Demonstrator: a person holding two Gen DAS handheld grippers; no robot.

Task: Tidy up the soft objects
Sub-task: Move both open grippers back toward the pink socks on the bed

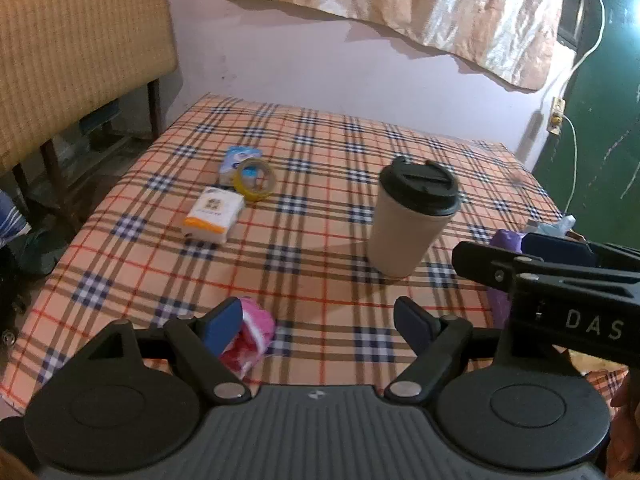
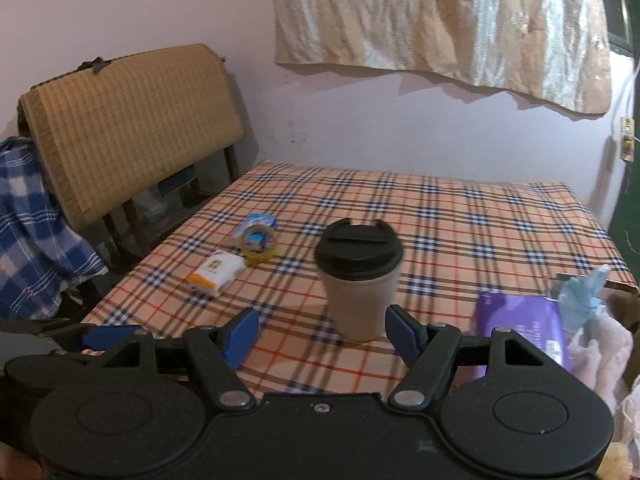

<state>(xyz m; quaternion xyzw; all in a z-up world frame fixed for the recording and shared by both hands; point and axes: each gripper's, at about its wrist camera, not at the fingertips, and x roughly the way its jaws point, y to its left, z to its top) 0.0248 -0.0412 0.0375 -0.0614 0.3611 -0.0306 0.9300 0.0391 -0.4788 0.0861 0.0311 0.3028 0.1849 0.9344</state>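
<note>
Left claw: jaws spread wide, nothing between the blue pads, pointing forward and tilted downward. Right claw: jaws likewise apart, empty, angled down at a similar slant. The two sit side by side, near each other; in the left wrist view the right claw reaches in from the right edge.

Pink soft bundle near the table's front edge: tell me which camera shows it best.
The left wrist view. There the pink soft bundle lies on the plaid tablecloth, partly hidden behind one finger of the left gripper. The right wrist view does not show it at all.
</note>
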